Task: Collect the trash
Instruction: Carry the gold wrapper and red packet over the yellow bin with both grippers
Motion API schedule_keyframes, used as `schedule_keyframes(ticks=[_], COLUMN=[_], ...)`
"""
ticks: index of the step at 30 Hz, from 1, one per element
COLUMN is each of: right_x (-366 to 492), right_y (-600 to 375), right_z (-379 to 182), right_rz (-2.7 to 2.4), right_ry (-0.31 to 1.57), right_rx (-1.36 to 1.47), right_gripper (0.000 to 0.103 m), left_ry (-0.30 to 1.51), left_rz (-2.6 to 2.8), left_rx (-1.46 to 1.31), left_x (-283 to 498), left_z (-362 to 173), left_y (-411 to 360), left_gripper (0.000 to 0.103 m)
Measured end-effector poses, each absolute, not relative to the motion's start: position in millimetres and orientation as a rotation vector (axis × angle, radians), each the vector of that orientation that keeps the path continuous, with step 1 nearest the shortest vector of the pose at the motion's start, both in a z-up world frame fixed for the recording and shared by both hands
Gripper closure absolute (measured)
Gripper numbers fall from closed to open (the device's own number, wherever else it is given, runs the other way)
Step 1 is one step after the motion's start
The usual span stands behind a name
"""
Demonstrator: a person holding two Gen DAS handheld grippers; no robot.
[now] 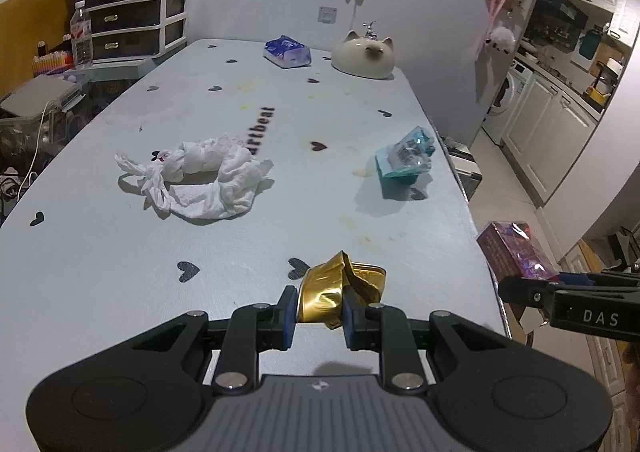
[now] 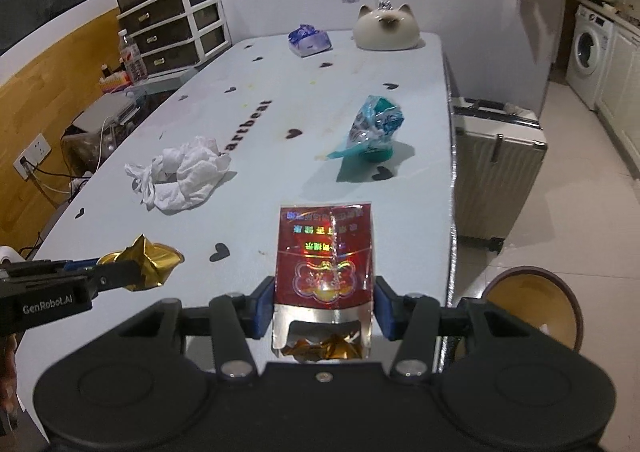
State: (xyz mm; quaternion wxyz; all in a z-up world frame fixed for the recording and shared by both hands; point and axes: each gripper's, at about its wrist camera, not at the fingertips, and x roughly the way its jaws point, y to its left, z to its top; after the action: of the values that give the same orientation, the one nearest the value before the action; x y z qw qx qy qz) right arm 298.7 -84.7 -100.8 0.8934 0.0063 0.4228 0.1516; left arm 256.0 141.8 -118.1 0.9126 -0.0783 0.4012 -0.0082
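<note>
My left gripper [image 1: 319, 312] is shut on a crumpled gold foil wrapper [image 1: 332, 292] just above the near end of the pale table [image 1: 120, 272]. It also shows in the right wrist view [image 2: 148, 260]. My right gripper [image 2: 325, 300] is shut on a red holographic cigarette pack [image 2: 325, 256], held near the table's right edge; the pack also shows in the left wrist view [image 1: 516, 252]. A crumpled white tissue [image 1: 200, 175] lies mid-table on the left. A teal plastic wrapper [image 1: 404, 159] lies on the right.
A blue tissue pack [image 1: 287, 51] and a white cat-shaped ceramic [image 1: 364, 55] stand at the table's far end. A suitcase [image 2: 496, 167] stands on the floor right of the table. A brown bin with a yellow inside [image 2: 536, 308] is near my right gripper. Drawers [image 2: 172, 31] stand far left.
</note>
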Motion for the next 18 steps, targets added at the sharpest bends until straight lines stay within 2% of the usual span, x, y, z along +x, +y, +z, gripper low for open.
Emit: schedule_keyframes(ticks=[9, 18], right_x=[280, 288], right_y=[-105, -157], right_z=[-98, -102], right_rz=[0.304, 0.323], right_ry=[0.862, 0.869], right_rx=[0.057, 0.075], right_gripper=[0.052, 0.052], left_ry=[0.822, 0.822], left_rz=[-0.024, -0.005], left_rx=[-0.137, -0.138], left_x=[245, 252], left_z=[-115, -116], left_y=[121, 67], left_gripper=[0.079, 0.079])
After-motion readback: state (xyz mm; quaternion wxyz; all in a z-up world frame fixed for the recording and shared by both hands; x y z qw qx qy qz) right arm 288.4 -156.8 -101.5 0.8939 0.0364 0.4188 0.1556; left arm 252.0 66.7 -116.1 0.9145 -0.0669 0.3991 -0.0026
